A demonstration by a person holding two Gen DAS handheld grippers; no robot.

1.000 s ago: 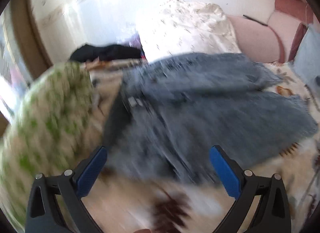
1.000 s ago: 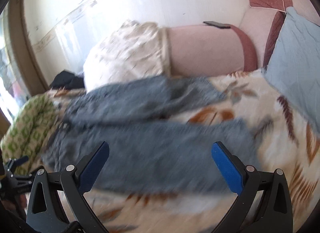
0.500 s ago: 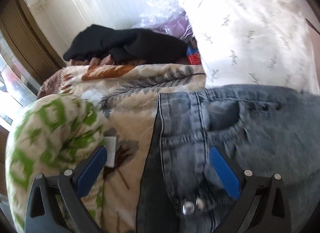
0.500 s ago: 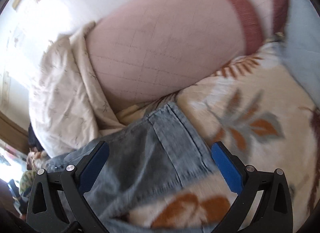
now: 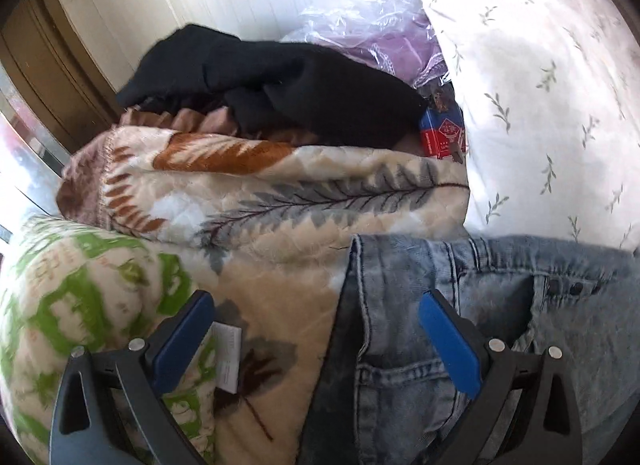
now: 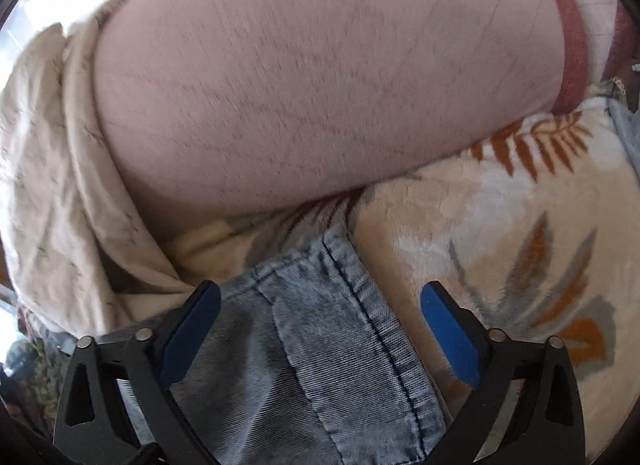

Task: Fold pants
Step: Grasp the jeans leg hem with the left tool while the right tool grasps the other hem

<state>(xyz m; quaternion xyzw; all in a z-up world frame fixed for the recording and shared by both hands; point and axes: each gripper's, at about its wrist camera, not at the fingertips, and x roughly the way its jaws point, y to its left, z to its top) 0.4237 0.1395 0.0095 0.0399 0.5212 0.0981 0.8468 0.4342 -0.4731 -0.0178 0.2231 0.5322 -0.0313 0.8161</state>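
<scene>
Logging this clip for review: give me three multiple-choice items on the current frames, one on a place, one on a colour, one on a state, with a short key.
1. Which part of the jeans lies under the left tool?
A. a leg hem
B. the waistband edge
C. a knee

2. What colour is the garment piled behind the leaf-print blanket?
A. black
B. red
C. yellow

3. How does the right tool stand over the jeans' leg end?
A. clamped shut on it
B. pads apart, denim between them, not pressed
C. holding a pillow

Key:
1 B, the waistband and a front pocket show between the left tool's pads.
2 A, the black garment lies on the far blanket edge.
3 B, the jaws are closing, yet both blue pads stand clear of the hem.
</scene>
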